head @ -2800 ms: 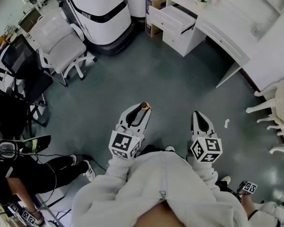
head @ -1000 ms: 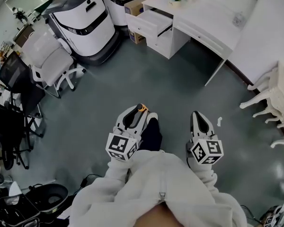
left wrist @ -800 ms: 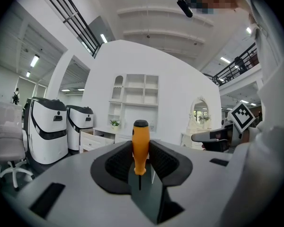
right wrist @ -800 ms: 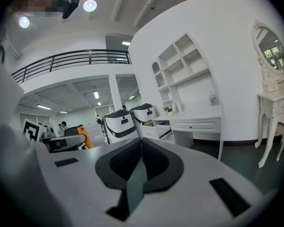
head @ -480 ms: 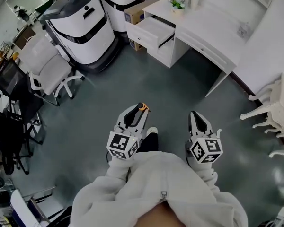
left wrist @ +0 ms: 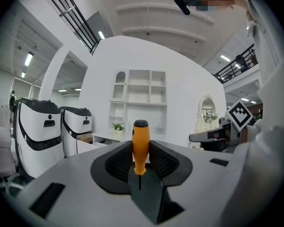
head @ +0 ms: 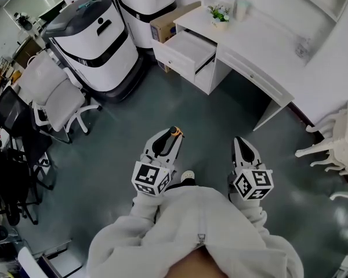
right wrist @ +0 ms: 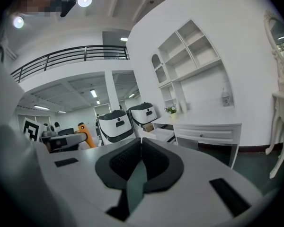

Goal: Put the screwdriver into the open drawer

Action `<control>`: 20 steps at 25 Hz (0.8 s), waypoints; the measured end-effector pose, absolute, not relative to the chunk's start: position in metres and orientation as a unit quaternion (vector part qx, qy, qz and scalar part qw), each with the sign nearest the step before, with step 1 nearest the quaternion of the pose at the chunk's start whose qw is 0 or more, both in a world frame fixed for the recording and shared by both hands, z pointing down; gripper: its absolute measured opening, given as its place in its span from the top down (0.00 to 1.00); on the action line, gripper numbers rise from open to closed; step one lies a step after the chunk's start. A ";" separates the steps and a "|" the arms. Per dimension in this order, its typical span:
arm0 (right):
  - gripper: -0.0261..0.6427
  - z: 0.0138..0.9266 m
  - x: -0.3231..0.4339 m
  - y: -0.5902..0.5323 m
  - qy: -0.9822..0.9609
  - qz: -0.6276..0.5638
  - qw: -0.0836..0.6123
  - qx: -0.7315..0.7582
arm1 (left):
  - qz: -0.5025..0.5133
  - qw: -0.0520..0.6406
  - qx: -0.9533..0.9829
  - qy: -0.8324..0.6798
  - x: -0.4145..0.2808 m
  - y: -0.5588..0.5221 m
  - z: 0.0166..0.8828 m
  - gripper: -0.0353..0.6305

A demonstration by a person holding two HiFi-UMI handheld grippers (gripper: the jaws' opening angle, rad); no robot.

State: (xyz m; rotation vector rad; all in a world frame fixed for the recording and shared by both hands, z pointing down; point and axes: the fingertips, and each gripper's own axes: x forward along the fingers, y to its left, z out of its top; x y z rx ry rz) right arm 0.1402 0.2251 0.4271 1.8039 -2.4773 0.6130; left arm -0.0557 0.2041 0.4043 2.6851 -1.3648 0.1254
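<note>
An orange-handled screwdriver [left wrist: 140,145] with a black cap stands upright between the jaws of my left gripper [head: 169,139], which is shut on it; its orange handle [head: 175,132] pokes out past the fingertips in the head view. My right gripper [head: 244,146] is shut with nothing in it, held level with the left one [left wrist: 140,163]. The open drawer [head: 187,47] juts out of the white desk [head: 261,36] ahead, well beyond both grippers. From the right gripper [right wrist: 140,151] view the desk [right wrist: 208,125] lies ahead to the right.
Two large white-and-black machines [head: 95,36] stand left of the desk, with a cardboard box [head: 168,16] between. White office chairs [head: 52,97] and black chairs line the left. A white carved chair [head: 336,149] is at the right. Grey floor [head: 220,114] lies between me and the desk.
The desk and open drawer have come closer and shifted downward in the head view as I walk toward them. Both grippers keep their pose, the screwdriver still held in the left.
</note>
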 end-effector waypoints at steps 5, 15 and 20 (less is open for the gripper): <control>0.91 0.423 0.132 0.182 -0.795 0.189 0.007 0.577 | 0.039 0.059 0.890 -0.451 -0.064 0.165 0.403 0.76; 0.91 0.434 0.100 0.144 -0.800 0.195 0.012 0.568 | 0.045 0.059 0.889 -0.452 -0.089 0.130 0.414 0.76; 0.91 0.446 0.096 0.148 -0.797 0.207 0.024 0.567 | 0.051 0.069 0.889 -0.451 -0.094 0.132 0.421 0.76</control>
